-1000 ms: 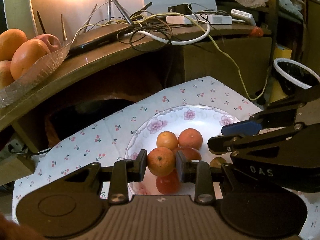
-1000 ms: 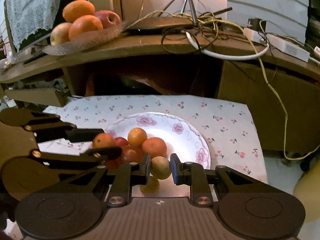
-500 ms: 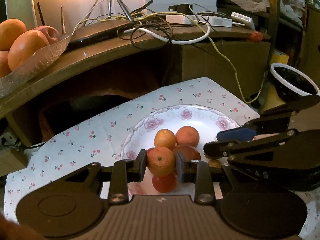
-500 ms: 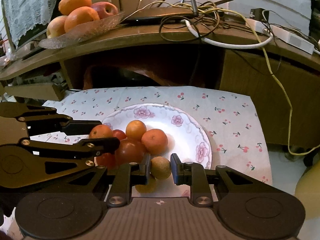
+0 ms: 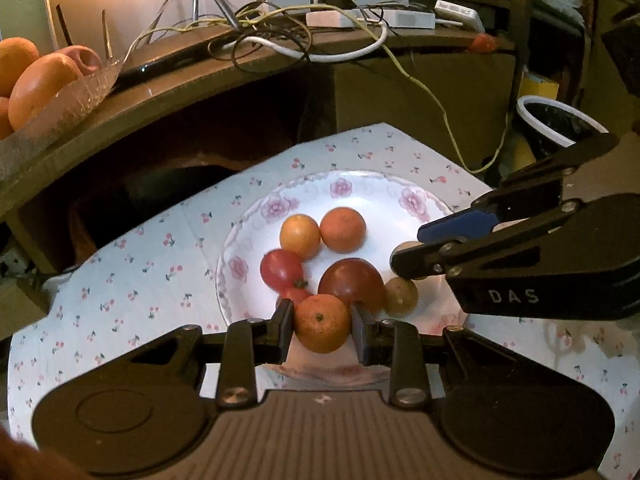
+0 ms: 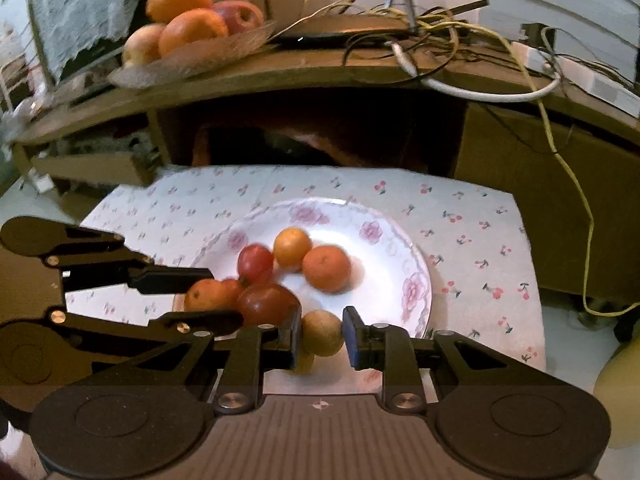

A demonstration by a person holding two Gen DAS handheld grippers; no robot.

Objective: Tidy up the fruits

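over the flowered plate point(image 6: 416, 300), the right gripper point(image 6: 322, 338) has begun opening around its brown fruit point(image 6: 322, 332), releasing it there, while the left gripper point(image 5: 322, 330) still clamps an orange point(image 5: 322, 323).

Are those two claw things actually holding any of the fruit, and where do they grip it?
The left gripper clamps an orange by its sides. The right gripper is opening; a brown round fruit sits between its jaws.
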